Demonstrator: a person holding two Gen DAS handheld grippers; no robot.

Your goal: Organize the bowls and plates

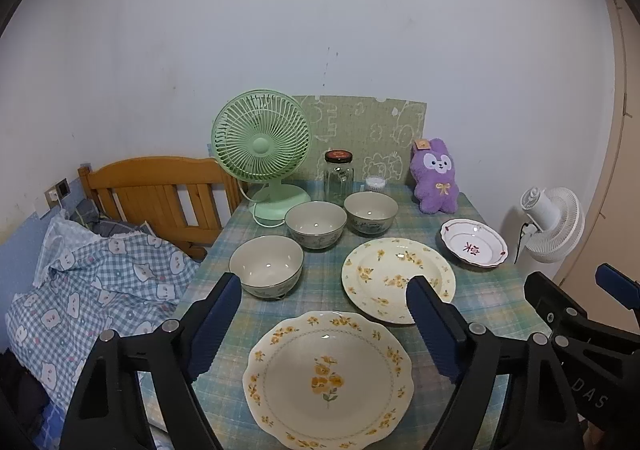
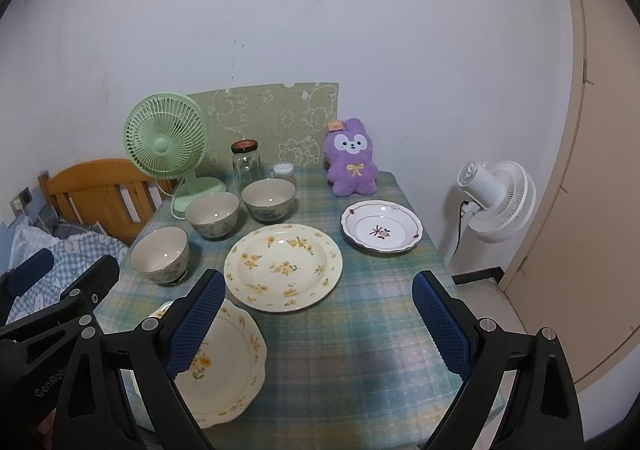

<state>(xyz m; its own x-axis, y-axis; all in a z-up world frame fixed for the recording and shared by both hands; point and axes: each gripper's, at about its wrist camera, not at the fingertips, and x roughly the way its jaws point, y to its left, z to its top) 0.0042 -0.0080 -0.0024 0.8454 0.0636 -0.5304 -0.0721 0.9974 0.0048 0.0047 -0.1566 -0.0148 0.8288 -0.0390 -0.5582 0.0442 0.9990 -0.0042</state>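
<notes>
- A table [image 1: 500, 302] covered with a blue-green checked cloth is set against a pale wall [image 1: 320, 30], beside a wooden bed end [image 1: 160, 190].
- Checked bedding [image 1: 100, 278] is seen heaped on the bed at the left.
- A scalloped plate with yellow flowers [image 1: 329, 378] lies at the near edge of the table.
- A second flowered plate [image 2: 283, 267] lies just behind it, toward the middle.
- A small plate with a red motif [image 2: 381, 226] is placed apart at the right side.
- Three bowls are set upright in a diagonal row on the left: near bowl [image 1: 266, 265], middle bowl [image 1: 315, 224], far bowl [image 1: 371, 213].
- A green desk fan [image 1: 262, 142], a glass jar [image 1: 338, 177], a small tub [image 1: 375, 183] and a purple plush toy [image 1: 436, 176] are lined along the back edge, before a green patterned board [image 1: 360, 122].
- A white floor fan [image 2: 496, 200] stands on the floor to the right, near a beige door [image 2: 600, 170].
- The left gripper [image 1: 324, 318] is held spread wide above the near plate, nothing between its pads.
- The right gripper [image 2: 320, 314] is likewise spread over bare cloth, gripping nothing.
</notes>
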